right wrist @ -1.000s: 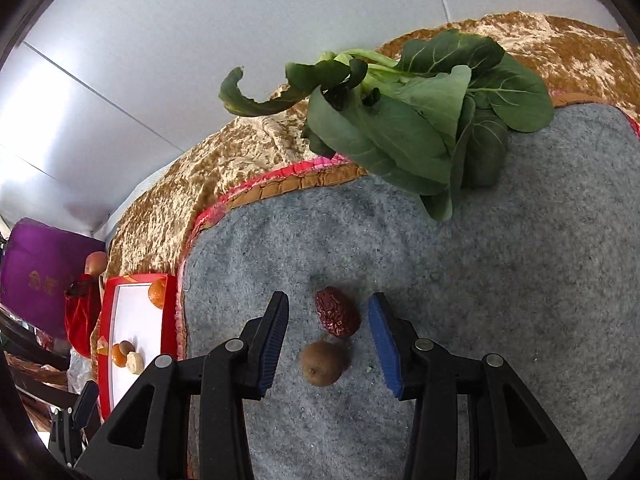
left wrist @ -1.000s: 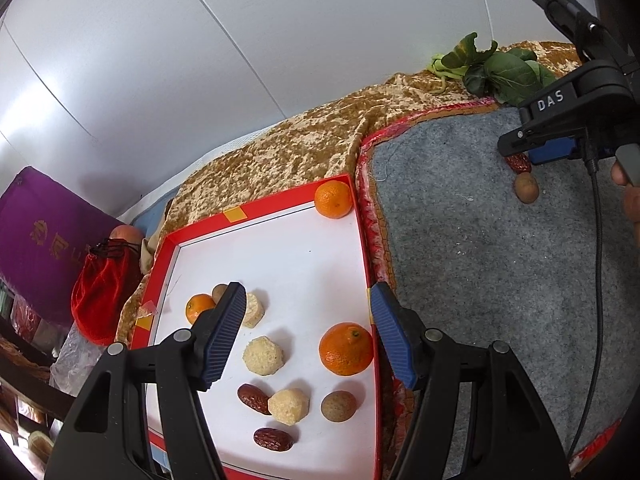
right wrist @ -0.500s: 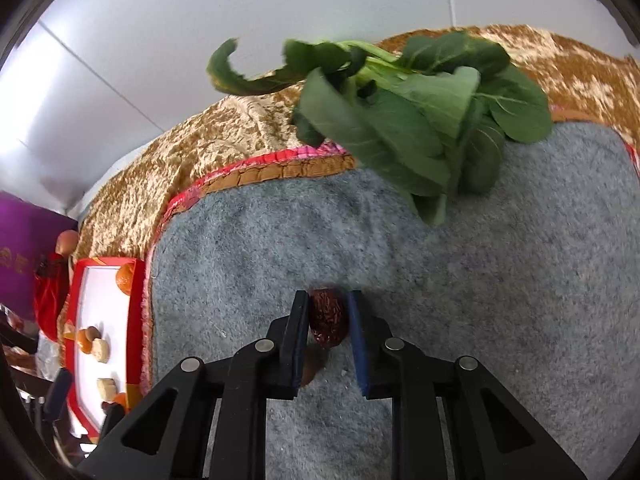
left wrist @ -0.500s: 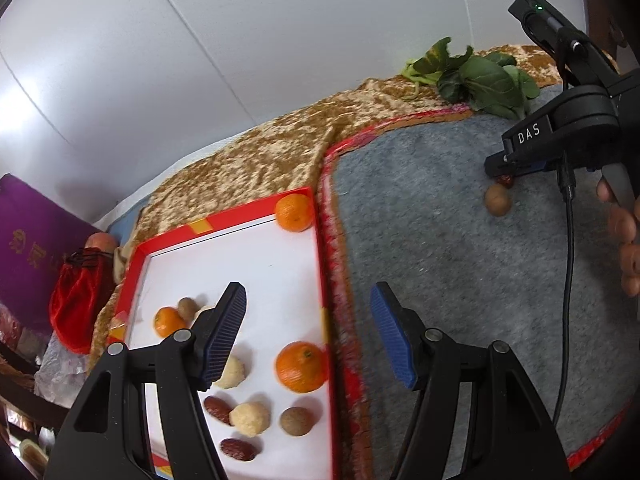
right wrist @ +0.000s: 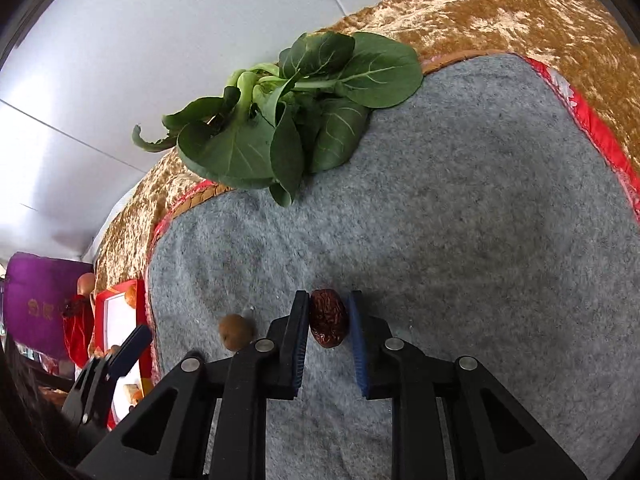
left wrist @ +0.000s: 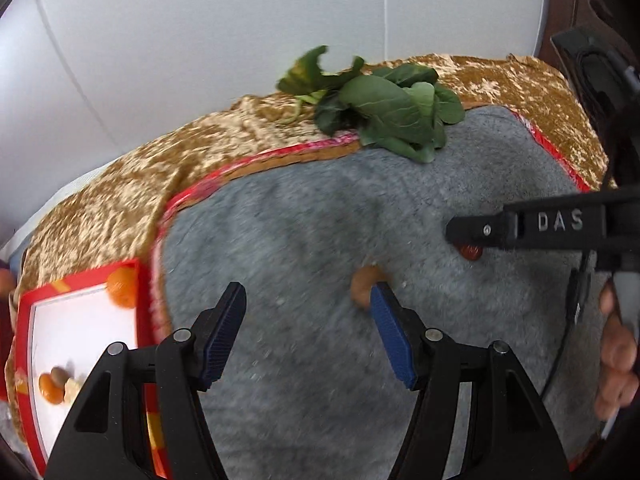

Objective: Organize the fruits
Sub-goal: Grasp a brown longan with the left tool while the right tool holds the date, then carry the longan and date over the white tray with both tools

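My right gripper (right wrist: 329, 320) is shut on a dark red date (right wrist: 328, 317) and holds it just over the grey felt mat (right wrist: 460, 208). In the left wrist view the date (left wrist: 470, 252) peeks out under the right gripper's fingers. A small brown round fruit (right wrist: 236, 331) lies on the mat to the left of the date; in the left wrist view this brown fruit (left wrist: 366, 285) is just beyond my right fingertip. My left gripper (left wrist: 307, 320) is open and empty above the mat. A red-rimmed white tray (left wrist: 80, 320) at the left holds oranges (left wrist: 122, 288) and small fruits.
A bunch of green leafy vegetable (right wrist: 288, 116) lies at the mat's far edge, also in the left wrist view (left wrist: 384, 108). A gold cloth (left wrist: 132, 188) covers the table around the mat. A purple box (right wrist: 36, 300) and red bag (right wrist: 76, 332) stand far left. A white wall is behind.
My right gripper closed on the date and lifted it away from the brown fruit. My left gripper swung right, from over the tray to over the mat near the brown fruit.
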{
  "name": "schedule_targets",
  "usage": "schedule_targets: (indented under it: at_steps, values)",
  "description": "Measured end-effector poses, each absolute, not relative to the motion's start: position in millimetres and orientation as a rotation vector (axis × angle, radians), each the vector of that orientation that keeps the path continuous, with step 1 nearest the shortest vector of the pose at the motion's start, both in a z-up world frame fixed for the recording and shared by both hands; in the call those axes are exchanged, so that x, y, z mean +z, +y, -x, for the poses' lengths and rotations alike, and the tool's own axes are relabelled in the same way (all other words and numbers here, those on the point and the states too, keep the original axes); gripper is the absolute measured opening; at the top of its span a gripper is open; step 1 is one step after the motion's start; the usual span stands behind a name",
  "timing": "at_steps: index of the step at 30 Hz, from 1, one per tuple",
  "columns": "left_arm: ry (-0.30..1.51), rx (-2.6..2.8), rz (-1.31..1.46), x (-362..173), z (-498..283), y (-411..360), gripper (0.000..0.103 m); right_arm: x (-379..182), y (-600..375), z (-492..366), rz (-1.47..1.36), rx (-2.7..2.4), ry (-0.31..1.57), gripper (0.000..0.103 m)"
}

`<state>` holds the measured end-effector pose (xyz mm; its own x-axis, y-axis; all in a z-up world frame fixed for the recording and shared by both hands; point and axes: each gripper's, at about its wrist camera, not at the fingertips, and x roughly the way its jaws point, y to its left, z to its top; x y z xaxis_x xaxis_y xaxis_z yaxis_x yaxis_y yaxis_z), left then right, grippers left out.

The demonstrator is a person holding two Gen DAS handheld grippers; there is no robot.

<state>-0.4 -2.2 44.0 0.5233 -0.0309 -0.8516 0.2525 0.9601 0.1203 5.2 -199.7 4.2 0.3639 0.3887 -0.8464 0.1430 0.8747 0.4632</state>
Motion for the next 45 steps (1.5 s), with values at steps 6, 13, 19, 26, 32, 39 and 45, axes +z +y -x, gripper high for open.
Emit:
schedule_targets:
  at_steps: [6,13,19,26,32,39,45]
  values:
    - [1.043,-0.251,-0.163,38,-9,-5,0.064,0,-200,-9,-0.517,0.181,1.212,0.02]
    - [1.052,-0.222,-0.223,21,-11,-11,0.062,0,-197,-10,-0.507,0.188,1.218,0.02]
    - [1.031,-0.232,-0.228,19,-11,-13,0.04,-2,-193,-11,-0.495,0.189,1.218,0.021]
    - [1.04,-0.252,-0.182,22,-16,-6,0.021,0,-184,-13,-0.462,0.191,1.216,0.02]
    - [1.036,-0.227,-0.156,30,-14,2,0.021,5,-174,-14,-0.482,0.264,1.201,0.02]
    - [0.988,-0.155,-0.162,49,-2,21,0.021,14,-145,-11,-0.403,0.321,1.186,0.02]
    - [0.948,-0.071,-0.184,62,4,40,0.021,24,-117,-3,-0.331,0.369,1.148,0.02]
